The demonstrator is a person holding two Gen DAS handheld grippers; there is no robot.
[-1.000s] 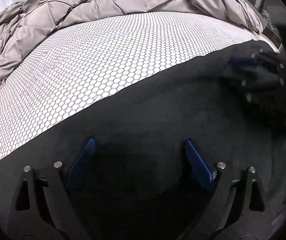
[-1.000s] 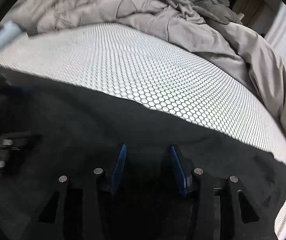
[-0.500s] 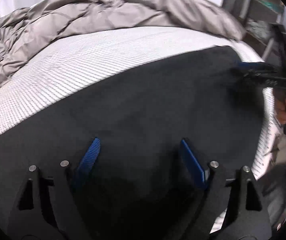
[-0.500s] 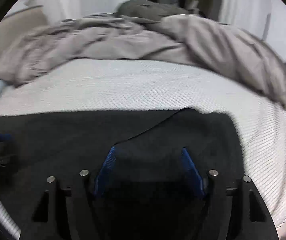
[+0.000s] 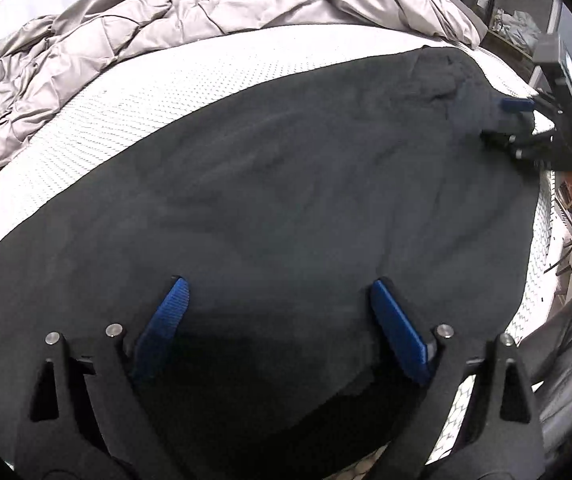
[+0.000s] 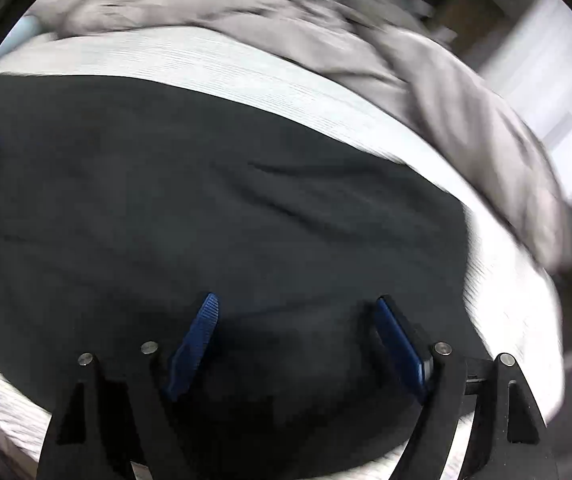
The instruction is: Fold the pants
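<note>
The black pants (image 5: 286,184) lie flat on the white honeycomb-patterned mattress (image 5: 174,80), along its near edge. My left gripper (image 5: 278,292) is open and empty, held just above the pants near the edge. My right gripper (image 6: 296,308) is also open and empty above the pants (image 6: 226,200). It shows in the left wrist view (image 5: 514,124) at the far right end of the pants, jaws apart. The right wrist view is blurred by motion.
A crumpled grey duvet (image 5: 158,28) is heaped along the far side of the mattress, and shows in the right wrist view (image 6: 426,64). Shelving with clutter (image 5: 522,24) stands beyond the bed at the right. The mattress edge (image 5: 542,240) drops off at the right.
Both grippers pulled back and up from the pants, so more of the garment and bed shows. My right gripper opened wider, and is still swinging.
</note>
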